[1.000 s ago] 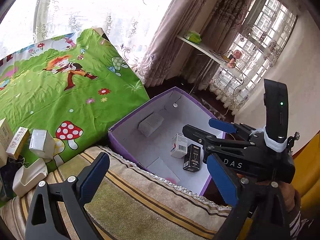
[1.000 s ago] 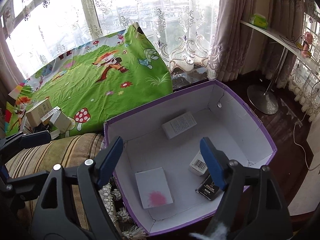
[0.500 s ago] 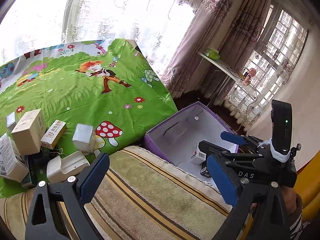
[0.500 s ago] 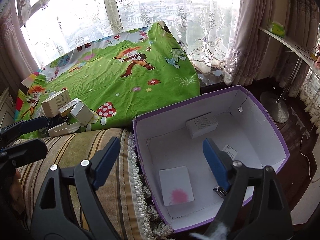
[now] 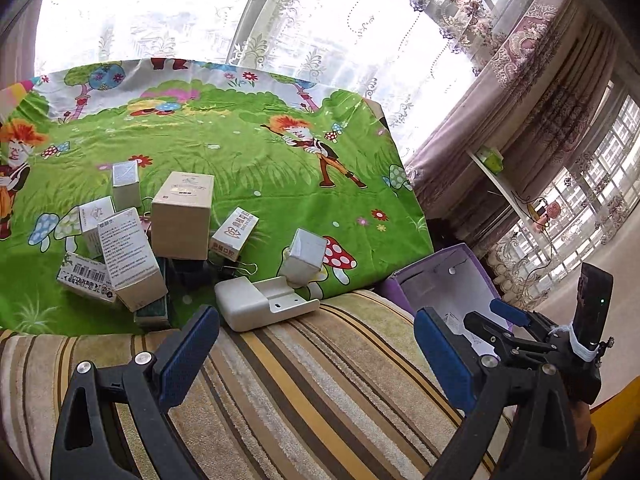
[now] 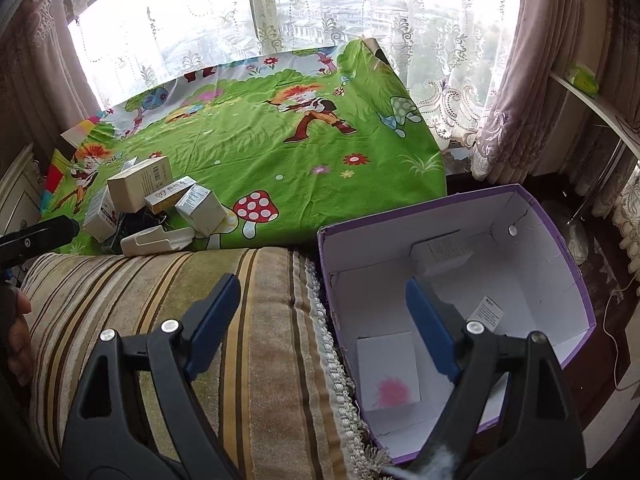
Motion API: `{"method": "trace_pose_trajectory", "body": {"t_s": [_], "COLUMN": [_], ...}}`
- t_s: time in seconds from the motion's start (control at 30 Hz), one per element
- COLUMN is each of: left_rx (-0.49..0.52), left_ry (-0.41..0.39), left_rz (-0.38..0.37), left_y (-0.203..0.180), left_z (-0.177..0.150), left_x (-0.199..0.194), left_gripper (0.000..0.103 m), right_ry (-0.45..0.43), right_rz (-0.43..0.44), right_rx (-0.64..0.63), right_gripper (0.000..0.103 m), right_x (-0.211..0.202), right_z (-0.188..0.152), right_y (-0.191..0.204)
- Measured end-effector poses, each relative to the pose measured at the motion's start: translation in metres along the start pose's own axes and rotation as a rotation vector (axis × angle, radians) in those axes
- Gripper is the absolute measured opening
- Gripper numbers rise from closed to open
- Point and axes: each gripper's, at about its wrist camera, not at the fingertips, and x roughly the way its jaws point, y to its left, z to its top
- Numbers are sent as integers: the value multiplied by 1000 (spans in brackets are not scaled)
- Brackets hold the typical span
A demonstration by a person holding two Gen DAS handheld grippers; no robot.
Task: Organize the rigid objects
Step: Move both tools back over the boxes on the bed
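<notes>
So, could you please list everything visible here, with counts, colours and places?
small boxes: about eight, white and tan, heaped on the sheet's left.
white plastic holder: one, at the sheet's near edge.
cartoon sheet: one, green, under the window.
striped cushion: one, beige and brown, nearest.
purple box: one, white inside, right of the cushion, holding at least three white items.
lace curtains: white, across the window.
left tongs: black, blue pads, open.
right tongs: black, blue pads, open.
</notes>
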Motion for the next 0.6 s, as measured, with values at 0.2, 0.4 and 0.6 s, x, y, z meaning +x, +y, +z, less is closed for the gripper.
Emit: {"method": "trace_pose_trajectory", "body": {"t_s": [0.2, 0.4, 0.6], "left_rx": [-145, -229, -269], "left_ry": [8, 36, 90], "left_rz": [96, 158, 231], "left_y": [48, 80, 97], "left_z": [6, 15, 27], "left_x": [-6, -5, 10], "left_gripper": [99, 99, 99], "right_ry": [15, 27, 38], "right_rz": [3, 21, 30], "right_rx": [-38, -56, -105], "right_gripper": [87, 87, 87], "right_x": [5, 9, 16], "right_z": [1, 4, 12], "right_y": [15, 28, 50]}}
